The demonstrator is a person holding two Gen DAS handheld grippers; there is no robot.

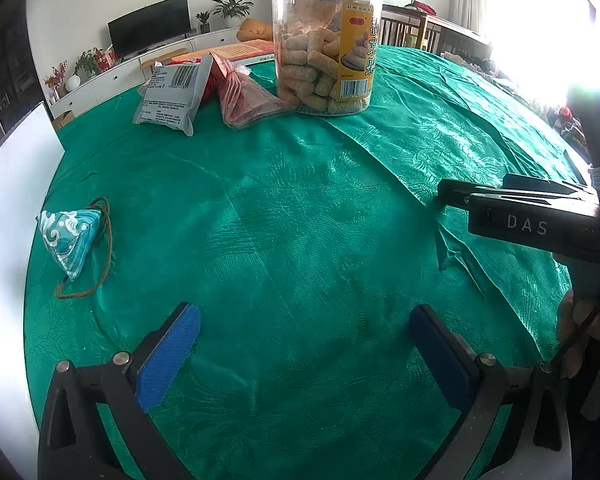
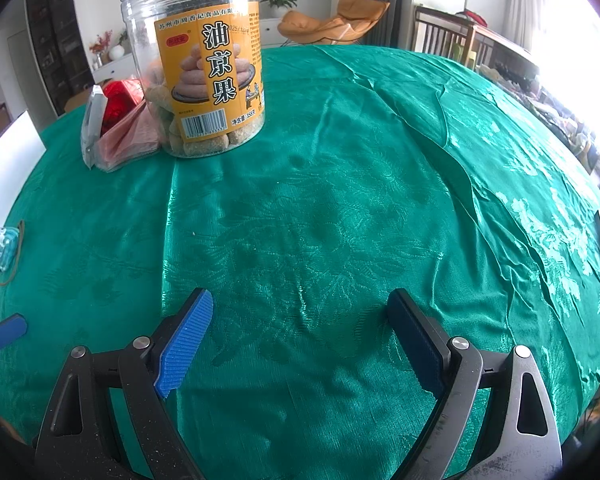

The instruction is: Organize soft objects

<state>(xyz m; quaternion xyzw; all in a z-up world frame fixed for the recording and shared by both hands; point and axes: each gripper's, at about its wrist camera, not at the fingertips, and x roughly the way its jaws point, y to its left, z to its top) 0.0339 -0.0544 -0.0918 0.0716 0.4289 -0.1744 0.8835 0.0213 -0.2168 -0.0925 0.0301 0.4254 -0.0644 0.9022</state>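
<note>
A small blue wave-patterned triangular pouch [image 1: 69, 240] with a brown cord lies at the table's left edge; it also shows in the right wrist view [image 2: 3, 246]. A pink soft packet [image 1: 246, 98] and a grey snack bag [image 1: 176, 94] lie at the back, next to a clear snack jar [image 1: 324, 40]. The jar [image 2: 204, 60] and the pink packet [image 2: 126, 140] also show in the right wrist view. My left gripper [image 1: 304, 322] is open and empty over the green cloth. My right gripper [image 2: 300, 312] is open and empty. The right tool's body [image 1: 532, 216] shows at the right in the left wrist view.
A green patterned tablecloth [image 2: 340, 200] covers the table, with folds on its right side. A white board [image 1: 8, 184] stands along the left edge. A red item [image 2: 118, 106] sits behind the packets. Furniture stands beyond the table.
</note>
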